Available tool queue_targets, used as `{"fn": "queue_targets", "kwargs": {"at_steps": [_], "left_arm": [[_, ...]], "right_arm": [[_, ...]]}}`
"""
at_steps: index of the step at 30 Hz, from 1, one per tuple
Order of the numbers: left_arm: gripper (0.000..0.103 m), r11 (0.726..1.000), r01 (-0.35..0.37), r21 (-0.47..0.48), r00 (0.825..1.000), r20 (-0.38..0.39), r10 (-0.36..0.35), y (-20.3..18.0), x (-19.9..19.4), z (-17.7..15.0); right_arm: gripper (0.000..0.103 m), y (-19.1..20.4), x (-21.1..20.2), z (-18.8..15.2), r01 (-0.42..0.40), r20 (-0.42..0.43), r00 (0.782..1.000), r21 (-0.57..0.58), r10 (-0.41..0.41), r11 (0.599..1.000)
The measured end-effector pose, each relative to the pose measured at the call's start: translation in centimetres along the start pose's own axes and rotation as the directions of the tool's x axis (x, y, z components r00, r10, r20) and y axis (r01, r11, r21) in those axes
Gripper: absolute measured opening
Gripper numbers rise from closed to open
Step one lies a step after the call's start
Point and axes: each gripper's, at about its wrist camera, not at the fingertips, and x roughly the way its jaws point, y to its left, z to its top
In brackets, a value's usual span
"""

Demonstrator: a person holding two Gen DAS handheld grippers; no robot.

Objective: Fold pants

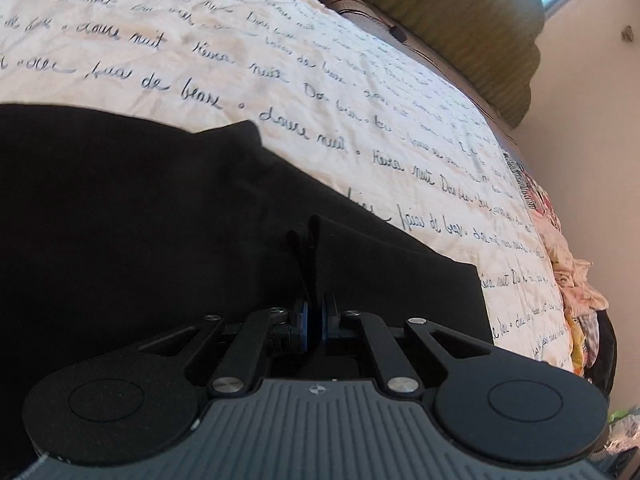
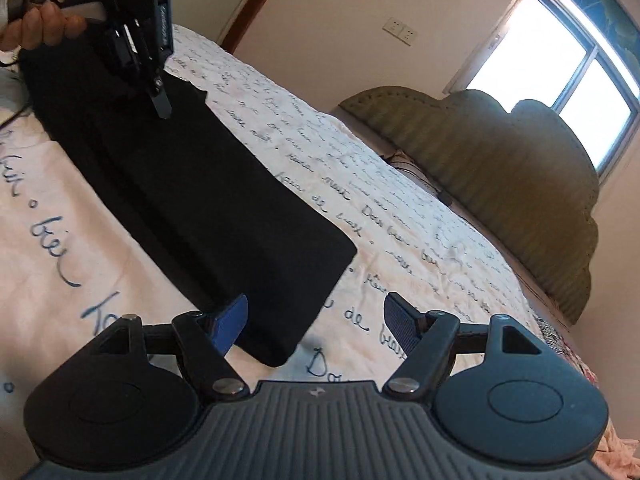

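Black pants (image 2: 208,200) lie as a long folded strip on a white bed sheet (image 2: 400,216) printed with blue script. In the left wrist view my left gripper (image 1: 304,236) is shut, with a raised fold of the pants (image 1: 140,200) pinched at its tips. The right wrist view shows that same left gripper (image 2: 162,106) at the strip's far end, held by a hand (image 2: 40,16). My right gripper (image 2: 316,316) stands open at the strip's near end. The near corner of the cloth lies between its blue pads (image 2: 232,320), and they do not press on it.
An olive padded headboard (image 2: 500,168) closes the bed's far side, with a dark cable (image 1: 384,24) along its foot. A pile of coloured clothes (image 1: 576,280) sits at the bed's right edge. A bright window (image 2: 560,60) and a wall socket (image 2: 400,30) are behind.
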Motion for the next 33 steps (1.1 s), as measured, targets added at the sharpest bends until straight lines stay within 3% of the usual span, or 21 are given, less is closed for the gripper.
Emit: {"fn": "queue_targets", "kwargs": {"at_steps": [2, 6, 10, 14, 18, 20, 22, 23, 30, 33], "left_arm": [[0.007, 1.0, 0.011, 0.011, 1.0, 0.005, -0.011, 0.0, -0.3, -0.2], [0.007, 1.0, 0.03, -0.001, 1.0, 0.0, -0.03, 0.3, -0.7, 0.1], [0.007, 1.0, 0.027, -0.006, 1.0, -0.016, -0.027, 0.2, -0.4, 0.1], [0.019, 0.999, 0.032, -0.039, 0.997, -0.062, -0.035, 0.6, 0.3, -0.4], [0.033, 0.993, 0.074, -0.095, 0.994, -0.07, -0.081, 1.4, 0.2, -0.4], [0.035, 0.991, 0.083, -0.108, 0.994, -0.063, -0.09, 1.4, 0.4, -0.5], [0.022, 0.996, 0.052, -0.075, 0.998, -0.038, -0.055, 0.7, 0.5, -0.8], [0.003, 0.998, 0.024, -0.052, 0.999, -0.023, -0.025, 0.3, 0.3, -0.8], [0.004, 1.0, -0.016, -0.004, 0.996, 0.085, 0.016, -0.3, -3.9, -0.5], [0.004, 0.998, -0.04, -0.039, 0.998, 0.055, 0.042, 1.2, -3.4, -0.9]], "right_arm": [[0.075, 0.3, -0.6, 0.2, -0.04, 0.014, 0.999, -0.015, 0.041, 0.999], [0.075, 1.7, 0.4, 0.0, -0.018, -0.015, 1.0, -0.089, 0.017, 0.996], [0.075, 1.9, 1.2, 0.1, -0.016, -0.013, 1.0, -0.086, 0.015, 0.996], [0.075, 1.6, 1.6, 0.1, -0.005, -0.008, 1.0, -0.097, 0.004, 0.995], [0.075, 0.7, 1.3, 0.0, -0.005, -0.006, 1.0, -0.062, 0.005, 0.998], [0.075, 0.3, 1.1, -0.1, -0.006, -0.003, 1.0, -0.049, 0.005, 0.999], [0.075, 0.2, 0.9, -0.1, -0.003, -0.002, 1.0, -0.041, 0.003, 0.999], [0.075, 0.1, 0.8, 0.0, -0.003, 0.0, 1.0, -0.034, 0.003, 0.999], [0.075, -0.1, -0.8, 0.2, 0.027, 0.045, 0.999, -0.047, -0.025, 0.999], [0.075, 0.2, -1.2, 0.4, 0.016, 0.062, 0.998, -0.054, -0.013, 0.998]]}}
